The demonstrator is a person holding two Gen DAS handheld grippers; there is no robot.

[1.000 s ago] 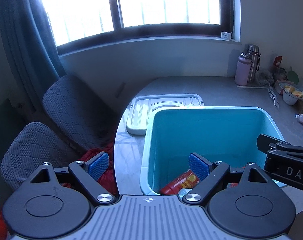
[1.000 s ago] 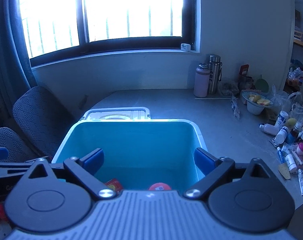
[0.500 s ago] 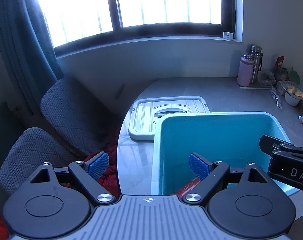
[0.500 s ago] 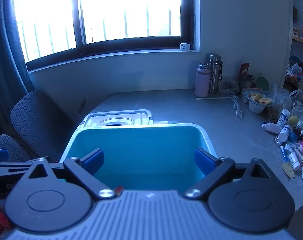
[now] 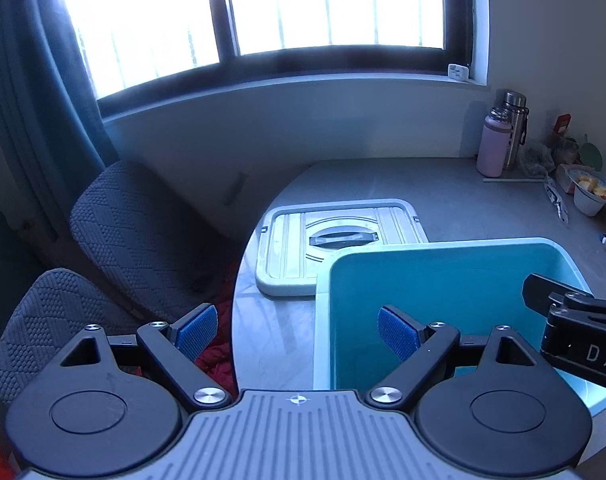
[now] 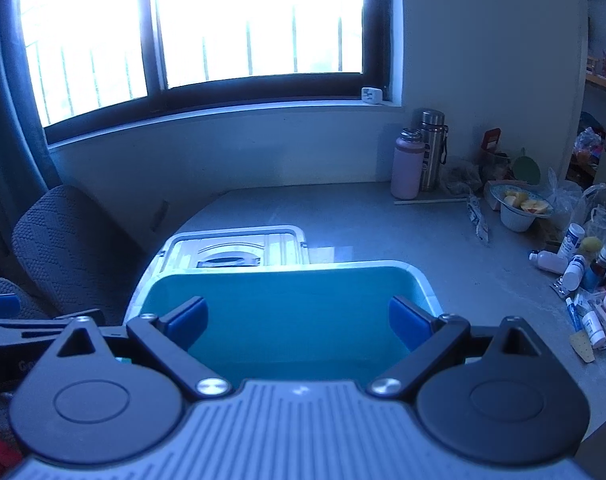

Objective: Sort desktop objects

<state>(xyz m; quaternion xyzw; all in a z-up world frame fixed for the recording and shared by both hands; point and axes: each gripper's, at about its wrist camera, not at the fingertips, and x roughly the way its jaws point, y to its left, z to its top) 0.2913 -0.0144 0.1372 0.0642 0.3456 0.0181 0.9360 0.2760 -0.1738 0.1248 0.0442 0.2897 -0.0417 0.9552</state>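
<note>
A light blue storage bin point(image 5: 455, 276) stands open on the grey table; it also shows in the right wrist view point(image 6: 287, 312). Its grey lid point(image 5: 339, 240) lies flat behind it, also seen in the right wrist view point(image 6: 235, 250). My left gripper point(image 5: 297, 332) is open and empty, over the bin's left rim. My right gripper point(image 6: 299, 320) is open and empty, above the bin's near side. The bin's bottom is hidden. The right gripper point(image 5: 575, 320) shows at the left view's right edge.
Several small bottles and tubes point(image 6: 583, 280) lie scattered at the table's right. A bowl of fruit point(image 6: 519, 208) and two flasks point(image 6: 419, 160) stand at the back right. Two grey chairs point(image 5: 135, 232) stand left of the table's curved edge.
Both grippers have pulled back and up from the bin. The red items on the bin's bottom have dropped out of sight, and more of the lid shows.
</note>
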